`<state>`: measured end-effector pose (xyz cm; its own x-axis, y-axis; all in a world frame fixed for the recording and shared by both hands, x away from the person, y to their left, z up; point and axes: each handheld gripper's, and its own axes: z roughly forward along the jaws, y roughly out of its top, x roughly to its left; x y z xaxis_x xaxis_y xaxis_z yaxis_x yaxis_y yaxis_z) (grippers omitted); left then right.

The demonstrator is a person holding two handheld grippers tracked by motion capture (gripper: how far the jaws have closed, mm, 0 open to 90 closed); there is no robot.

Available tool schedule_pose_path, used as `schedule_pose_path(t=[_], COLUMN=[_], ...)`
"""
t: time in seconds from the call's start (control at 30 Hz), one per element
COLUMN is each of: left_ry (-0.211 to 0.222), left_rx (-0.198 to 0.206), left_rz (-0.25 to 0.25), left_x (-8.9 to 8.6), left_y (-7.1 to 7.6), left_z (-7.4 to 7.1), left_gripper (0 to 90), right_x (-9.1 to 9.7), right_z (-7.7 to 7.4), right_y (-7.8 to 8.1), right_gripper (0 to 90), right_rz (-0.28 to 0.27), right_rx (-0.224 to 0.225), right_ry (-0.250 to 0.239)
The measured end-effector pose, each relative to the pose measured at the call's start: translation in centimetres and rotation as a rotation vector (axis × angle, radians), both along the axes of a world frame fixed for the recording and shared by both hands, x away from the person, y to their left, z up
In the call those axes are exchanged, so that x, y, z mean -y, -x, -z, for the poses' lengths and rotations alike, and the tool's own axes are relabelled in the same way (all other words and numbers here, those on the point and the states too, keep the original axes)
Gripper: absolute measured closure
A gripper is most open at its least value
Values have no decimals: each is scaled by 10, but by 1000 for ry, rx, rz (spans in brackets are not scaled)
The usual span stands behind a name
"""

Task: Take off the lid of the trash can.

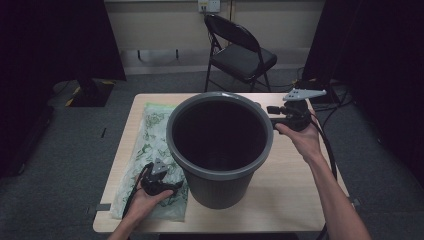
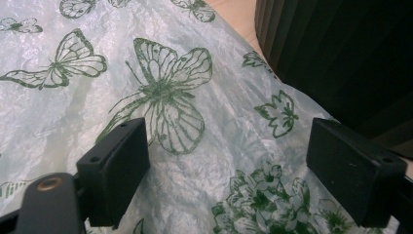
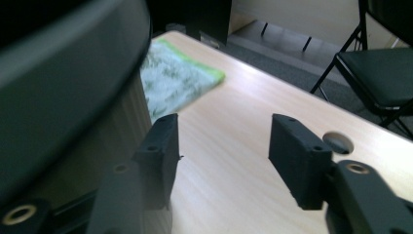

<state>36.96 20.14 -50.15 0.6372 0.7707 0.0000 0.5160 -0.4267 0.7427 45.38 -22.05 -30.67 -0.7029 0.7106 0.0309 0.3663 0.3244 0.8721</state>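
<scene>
Grey bin [image 1: 220,150] upright mid-table, mouth up. Left gripper [image 1: 176,186] over butterfly-print bag [image 1: 150,140] left of bin, jaws wide, empty. Right gripper [image 1: 272,115] at bin's right rim, half-open, empty.

Grey bin, green-printed bag, pale desk

The bin [image 1: 220,145] was dark grey outside with a lighter grey rim and a near-black inside. The plastic bag [image 2: 160,97] was translucent white, printed with green butterflies and flowers, with a bright green edge at its far end. The desk [image 1: 295,185] was light wood grain. Both claws, left [image 2: 229,170] and right [image 3: 221,156], were matt black. The folding chair [image 1: 240,52] was black, the floor grey.
</scene>
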Motion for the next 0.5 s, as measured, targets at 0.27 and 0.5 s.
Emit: schedule_pose_path(t=[0.27, 0.5], left_ry=[-3, -26], left_rx=[-5, -38], left_rz=[-3, -4], left_x=[0, 2], left_y=[0, -6], left_z=[0, -9], left_gripper=[151, 204], right_x=[-4, -13], right_z=[-33, -57], right_y=[-11, -9], right_gripper=[465, 567], right_rz=[15, -57], right_rx=[53, 90], right_ry=[5, -43])
